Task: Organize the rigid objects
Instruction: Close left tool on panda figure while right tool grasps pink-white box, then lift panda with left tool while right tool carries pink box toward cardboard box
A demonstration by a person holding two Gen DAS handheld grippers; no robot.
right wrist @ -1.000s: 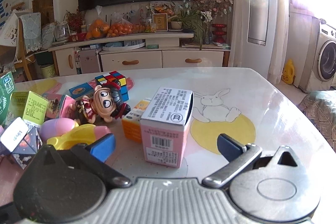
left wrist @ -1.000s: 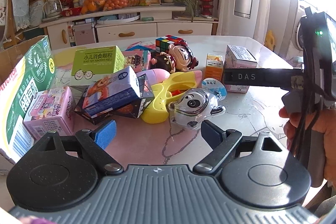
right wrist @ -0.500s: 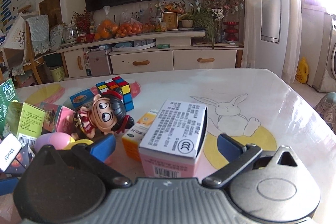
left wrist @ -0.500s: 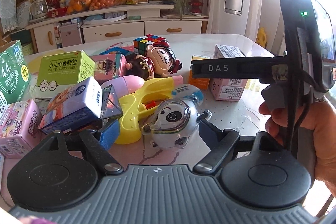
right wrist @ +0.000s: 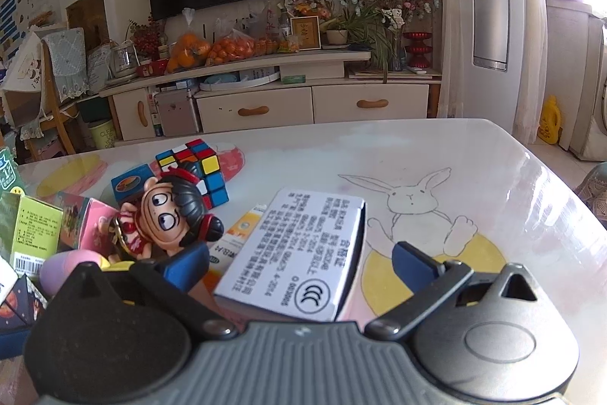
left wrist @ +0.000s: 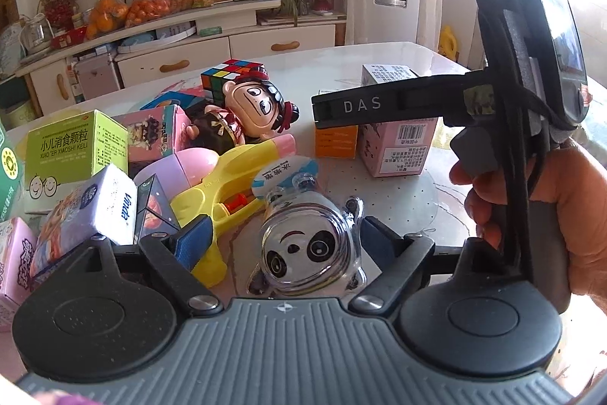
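In the left wrist view, a clear plastic panda toy lies on the table between the open fingers of my left gripper, which do not touch it. In the right wrist view, my right gripper is open with a pink box, white top up, between its blue pads; contact is not visible. That box also shows in the left wrist view, under the right gripper's body.
A yellow water pistol, big-headed doll, Rubik's cube, orange box, green box and several small cartons crowd the table's left half. A rabbit drawing marks the tabletop at right.
Both grippers have moved forward and down. The panda now lies between the left fingers, and the pink box between the right fingers. Both stay open.
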